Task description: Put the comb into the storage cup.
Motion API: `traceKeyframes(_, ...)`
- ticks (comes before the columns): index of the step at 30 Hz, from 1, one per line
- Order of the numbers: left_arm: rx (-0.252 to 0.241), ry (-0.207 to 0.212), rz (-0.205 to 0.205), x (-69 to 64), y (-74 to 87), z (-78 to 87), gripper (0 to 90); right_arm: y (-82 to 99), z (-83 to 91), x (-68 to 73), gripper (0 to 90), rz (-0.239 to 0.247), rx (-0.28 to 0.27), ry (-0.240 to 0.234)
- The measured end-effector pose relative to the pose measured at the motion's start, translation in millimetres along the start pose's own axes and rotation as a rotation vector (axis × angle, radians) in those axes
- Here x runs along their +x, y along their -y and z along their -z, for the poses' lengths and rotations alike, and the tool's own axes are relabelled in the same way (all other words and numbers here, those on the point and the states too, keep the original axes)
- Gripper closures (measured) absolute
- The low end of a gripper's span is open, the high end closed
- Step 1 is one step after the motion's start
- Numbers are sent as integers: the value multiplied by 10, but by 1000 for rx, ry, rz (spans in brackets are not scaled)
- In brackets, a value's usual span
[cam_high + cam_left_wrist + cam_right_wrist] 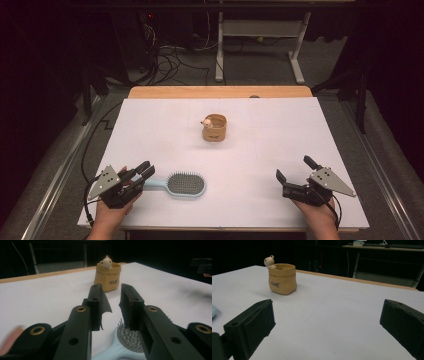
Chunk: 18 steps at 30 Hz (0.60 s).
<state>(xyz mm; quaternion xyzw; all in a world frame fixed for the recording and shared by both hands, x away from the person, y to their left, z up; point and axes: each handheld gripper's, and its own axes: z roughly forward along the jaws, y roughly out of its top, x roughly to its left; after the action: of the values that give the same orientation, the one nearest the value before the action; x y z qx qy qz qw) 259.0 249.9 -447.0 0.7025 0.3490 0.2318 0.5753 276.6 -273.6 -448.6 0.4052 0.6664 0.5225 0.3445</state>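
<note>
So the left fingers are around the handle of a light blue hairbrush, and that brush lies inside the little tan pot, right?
Not quite. The hairbrush lies flat on the white table, well apart from the tan pot; the high view shows it. The left fingers are at its handle.

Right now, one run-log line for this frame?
left gripper: jaws around hairbrush handle, grip unconfirmed | right gripper: open, empty, over table | tan pot: upright, untouched

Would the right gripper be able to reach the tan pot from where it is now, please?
Probably yes: the right gripper is open, and only bare white table lies between it and the tan pot.
</note>
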Motion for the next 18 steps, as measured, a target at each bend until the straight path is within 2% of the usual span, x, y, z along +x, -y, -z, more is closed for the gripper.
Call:
traceKeyframes(1, 5, -6, -22, -24, 2, -4, 837, -1, 1, 1, 3, -1, 0, 0)
traceKeyframes(4, 23, -3, -30, -63, -5, -29, 895, -2, 1, -1, 3, 0, -1, 1)
traceKeyframes(9, 54, 29, -36, -136, -8, -91, 899, -3, 4, 0, 3, 0, -2, 1)
traceKeyframes(10, 74, 58, -35, -169, -1, -129, 899, -4, 6, -2, 3, 0, -3, 1)
traceKeyframes(11, 74, 58, -35, -169, -1, -129, 899, -4, 6, -2, 3, 0, -3, 1)
traceKeyframes(12, 87, 77, -36, -187, 2, -150, 899, -4, 7, -2, 3, 0, -3, 2)
traceKeyframes(13, 114, 90, -61, -243, 8, -191, 899, -4, 7, -3, 3, -1, -4, 2)
traceKeyframes(15, 124, 101, -69, -267, 7, -210, 899, -4, 7, -2, 3, 0, -3, 2)
traceKeyframes(17, 151, 152, -65, -331, 11, -266, 899, -5, 7, -3, 3, -1, -4, 2)
traceKeyframes(18, 160, 160, -68, -350, 17, -282, 899, -4, 6, -2, 3, 0, -5, 3)
